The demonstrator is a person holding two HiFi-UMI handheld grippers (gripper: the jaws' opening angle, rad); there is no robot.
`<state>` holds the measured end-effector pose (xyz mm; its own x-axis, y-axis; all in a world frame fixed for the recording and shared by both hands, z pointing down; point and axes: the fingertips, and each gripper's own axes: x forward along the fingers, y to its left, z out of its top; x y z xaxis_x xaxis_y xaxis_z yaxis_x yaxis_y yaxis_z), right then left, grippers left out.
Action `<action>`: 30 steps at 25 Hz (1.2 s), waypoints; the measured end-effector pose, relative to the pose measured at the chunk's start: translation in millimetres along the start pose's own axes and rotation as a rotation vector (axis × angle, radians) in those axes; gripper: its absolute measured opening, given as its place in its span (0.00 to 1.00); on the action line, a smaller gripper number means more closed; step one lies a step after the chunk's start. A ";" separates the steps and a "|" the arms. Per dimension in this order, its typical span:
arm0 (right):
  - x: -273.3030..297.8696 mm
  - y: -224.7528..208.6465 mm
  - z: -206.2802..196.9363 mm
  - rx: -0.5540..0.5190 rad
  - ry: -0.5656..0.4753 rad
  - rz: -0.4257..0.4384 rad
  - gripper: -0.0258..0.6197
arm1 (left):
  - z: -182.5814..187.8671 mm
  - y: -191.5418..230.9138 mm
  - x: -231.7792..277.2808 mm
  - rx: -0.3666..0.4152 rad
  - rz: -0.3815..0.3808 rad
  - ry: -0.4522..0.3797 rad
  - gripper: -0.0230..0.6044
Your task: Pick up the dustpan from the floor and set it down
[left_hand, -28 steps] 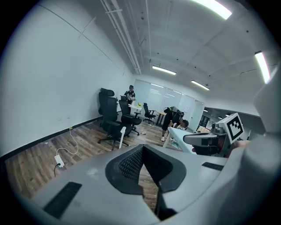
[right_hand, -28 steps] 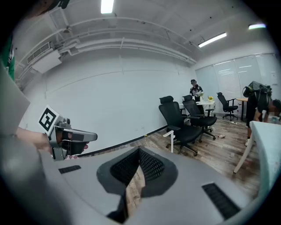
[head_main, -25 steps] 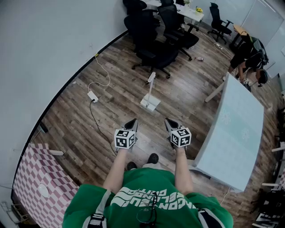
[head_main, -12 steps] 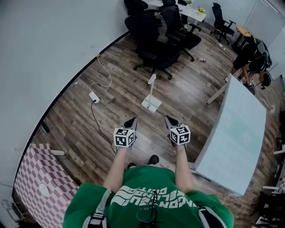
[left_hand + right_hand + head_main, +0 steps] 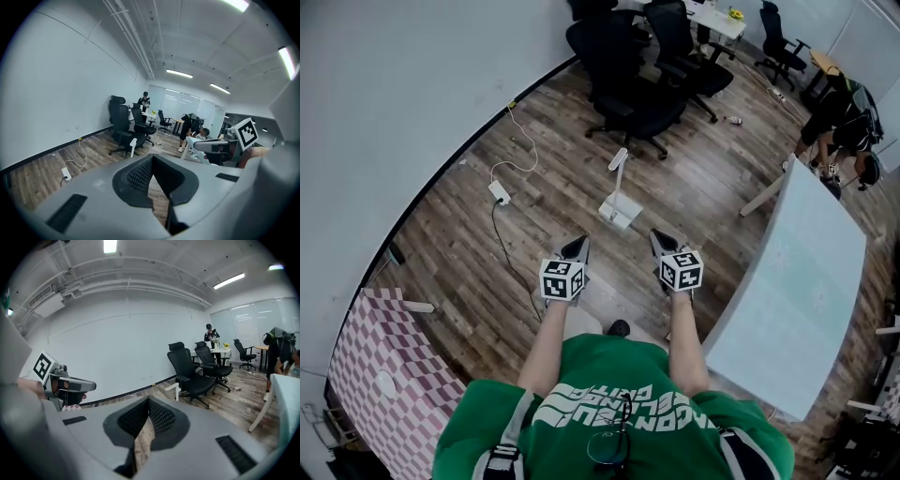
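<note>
A brown wood-plank floor (image 5: 694, 192) runs between a pale green table (image 5: 797, 291) and black swivel office chairs (image 5: 637, 103). The white long-handled dustpan (image 5: 619, 214) stands upright on it near the chairs, ahead of the left gripper (image 5: 577, 246) and right gripper (image 5: 661, 239). Both are clamped closed, empty.
</note>
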<state>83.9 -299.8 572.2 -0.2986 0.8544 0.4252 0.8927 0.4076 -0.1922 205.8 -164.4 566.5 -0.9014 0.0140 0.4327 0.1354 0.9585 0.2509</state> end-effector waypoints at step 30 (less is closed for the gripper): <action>243.5 -37.6 125.8 -0.067 0.101 -0.198 0.05 | 159.4 227.2 203.3 -0.023 -0.221 0.000 0.04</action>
<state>-64.8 -66.6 571.6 -0.4381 0.7221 0.5355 0.8415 0.5389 -0.0383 -12.2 101.6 573.5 -0.9104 -0.1952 0.3647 -0.0561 0.9317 0.3589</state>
